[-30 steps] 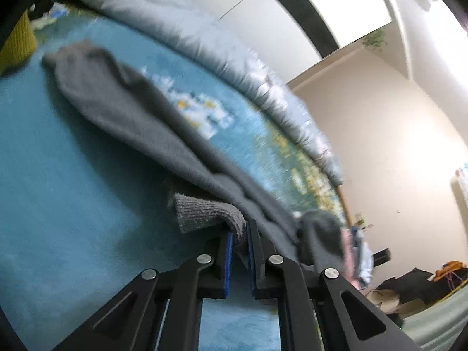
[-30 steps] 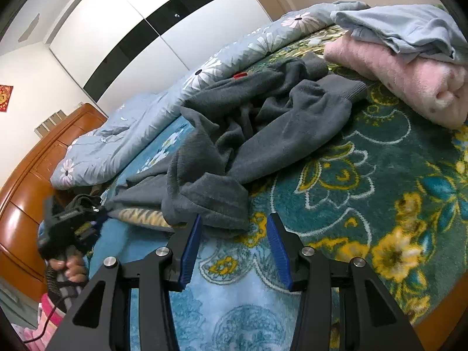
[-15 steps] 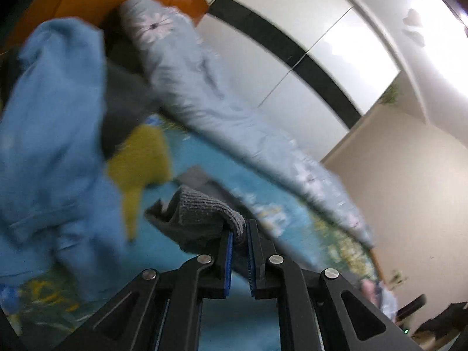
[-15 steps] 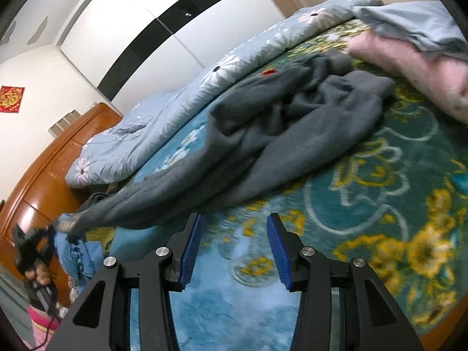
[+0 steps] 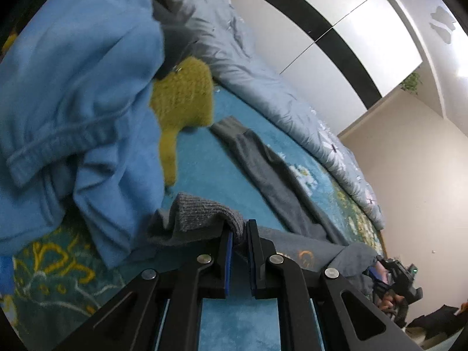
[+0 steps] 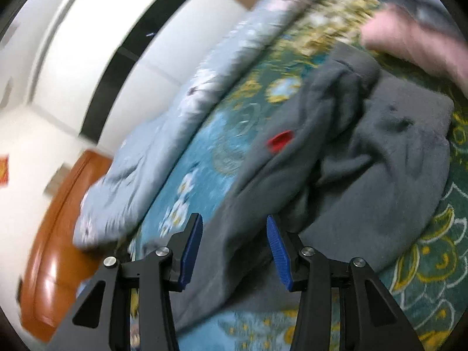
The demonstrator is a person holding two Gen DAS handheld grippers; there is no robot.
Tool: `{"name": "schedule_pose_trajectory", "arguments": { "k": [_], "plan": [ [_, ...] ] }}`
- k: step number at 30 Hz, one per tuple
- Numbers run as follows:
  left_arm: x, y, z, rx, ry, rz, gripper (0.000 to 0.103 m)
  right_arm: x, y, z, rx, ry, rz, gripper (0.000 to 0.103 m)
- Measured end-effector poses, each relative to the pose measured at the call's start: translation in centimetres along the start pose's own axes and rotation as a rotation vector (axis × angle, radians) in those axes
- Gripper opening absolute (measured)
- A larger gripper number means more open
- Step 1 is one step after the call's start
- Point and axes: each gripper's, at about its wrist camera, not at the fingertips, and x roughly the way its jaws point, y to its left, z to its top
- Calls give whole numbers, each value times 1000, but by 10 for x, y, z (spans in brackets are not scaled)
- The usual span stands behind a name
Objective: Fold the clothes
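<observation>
A grey sweater lies stretched across the teal floral bedspread point(image 5: 204, 161). My left gripper point(image 5: 239, 234) is shut on the sweater's ribbed cuff point(image 5: 204, 210), and its other sleeve point(image 5: 263, 166) runs away to the right behind it. In the right wrist view the sweater's body point(image 6: 365, 181) lies bunched, with a red tag point(image 6: 279, 142) on it. My right gripper point(image 6: 234, 234) is open just above the grey fabric, with cloth showing between its blue pads point(image 6: 191, 242). The right gripper also shows far off in the left wrist view point(image 5: 395, 275).
A blue garment point(image 5: 73, 87) and a yellow knit point(image 5: 184, 99) are piled at the left. A pale floral duvet point(image 5: 278, 87) runs along the far side. A pink garment point(image 6: 415, 41) lies at the right. A wooden headboard point(image 6: 55, 248) stands at the bed's end.
My left gripper has pulled the cuff toward the blue and yellow pile, stretching the sweater out. My right gripper has moved forward over the sweater's body and stays open.
</observation>
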Motion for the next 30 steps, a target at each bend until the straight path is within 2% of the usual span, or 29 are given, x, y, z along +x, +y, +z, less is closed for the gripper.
{"name": "schedule_pose_trajectory", "arguments": {
  "k": [1,2,3,6,8,12,19,24,26,28,30],
  "plan": [
    [1,-3,5,4,-6,-7,9,3,-1,4,12,3,7,33],
    [3,-6,11,7,-14,-17,9,7,-2,8,22,6,14,8],
    [3,-9,18,10,-24,-29,9,9,0,11,13,11,6,4],
    [12,-24,43,30,-56,-57,9,9,10,23,-28,10,13,2],
    [25,-40,62,46,-66,-66,9,-1,22,39,-63,-36,29,2],
    [60,-65,105,53,-64,-34,10,-13,45,67,-119,-99,30,2],
    [150,-80,172,3,1,33,10,16,73,121,-203,-128,-51,2],
    [188,-96,198,-18,15,41,10,31,79,153,-219,-164,-55,1],
    [188,-106,202,-14,10,4,10,27,84,168,-220,-206,-42,1],
    [180,-119,198,30,2,-27,10,12,90,175,-238,-231,-6,1],
    [173,-129,191,92,-4,-12,10,7,93,174,-287,-218,-29,1]
  ]
}}
